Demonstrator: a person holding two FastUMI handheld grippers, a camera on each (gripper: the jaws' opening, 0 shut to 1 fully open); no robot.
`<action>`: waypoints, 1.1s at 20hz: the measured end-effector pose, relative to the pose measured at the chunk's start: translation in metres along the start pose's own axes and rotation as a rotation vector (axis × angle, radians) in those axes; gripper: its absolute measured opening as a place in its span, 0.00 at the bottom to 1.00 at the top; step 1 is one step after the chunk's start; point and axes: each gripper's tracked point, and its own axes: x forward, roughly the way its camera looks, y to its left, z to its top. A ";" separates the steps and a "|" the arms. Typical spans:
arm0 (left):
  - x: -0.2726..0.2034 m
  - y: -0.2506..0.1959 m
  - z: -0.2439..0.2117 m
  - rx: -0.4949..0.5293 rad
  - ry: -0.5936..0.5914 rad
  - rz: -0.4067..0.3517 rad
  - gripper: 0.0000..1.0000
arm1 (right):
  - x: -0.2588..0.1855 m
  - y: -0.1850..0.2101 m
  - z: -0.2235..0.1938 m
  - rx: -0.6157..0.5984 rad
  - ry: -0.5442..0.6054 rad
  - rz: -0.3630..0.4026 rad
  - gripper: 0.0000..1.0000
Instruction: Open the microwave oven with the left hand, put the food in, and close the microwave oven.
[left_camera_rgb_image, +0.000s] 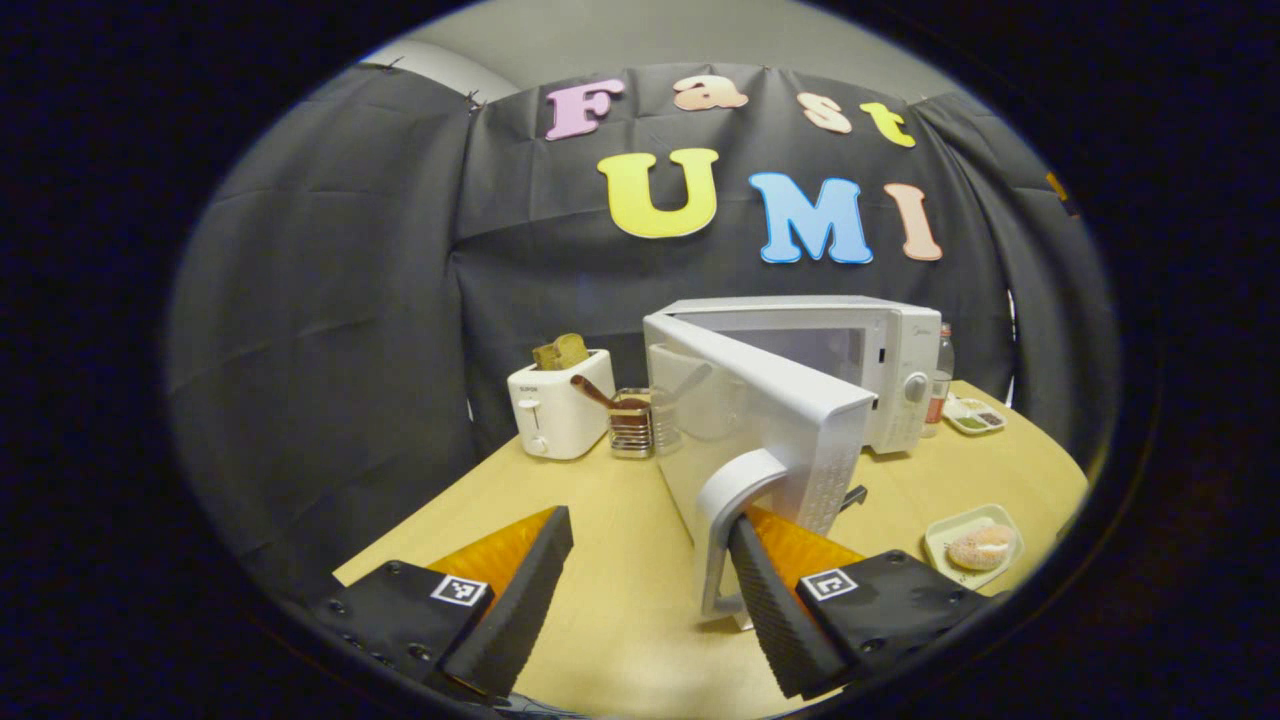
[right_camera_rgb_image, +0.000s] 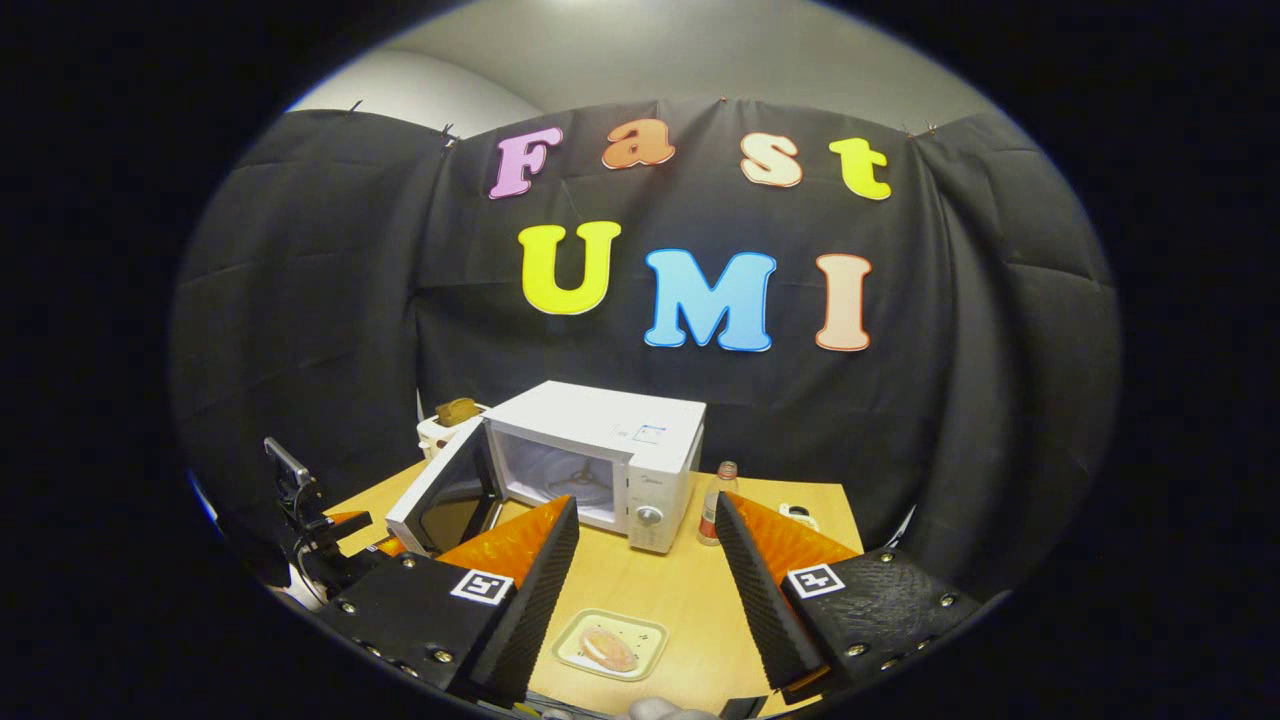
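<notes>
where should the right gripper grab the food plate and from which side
Judging by its shape, grip the plate by its raised rim, not the bun in its middle. It lies flat on the table, just below the open right gripper, so come from above and close the fingers across a rim edge, likely the near one.

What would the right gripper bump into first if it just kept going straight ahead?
Probably the plate with the food, low between its open fingers; if it passes above that, the microwave behind. Depth is hard to judge.
</notes>
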 end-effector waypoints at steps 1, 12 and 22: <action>0.001 0.005 0.000 0.004 0.001 -0.008 1.00 | 0.001 0.009 -0.001 -0.001 0.005 0.008 0.84; -0.017 0.092 0.004 0.084 -0.013 0.071 0.96 | 0.015 0.064 -0.052 -0.013 0.090 0.038 0.84; -0.105 0.041 0.107 0.095 -0.168 0.030 0.97 | 0.028 0.029 -0.208 -0.127 0.356 0.081 0.84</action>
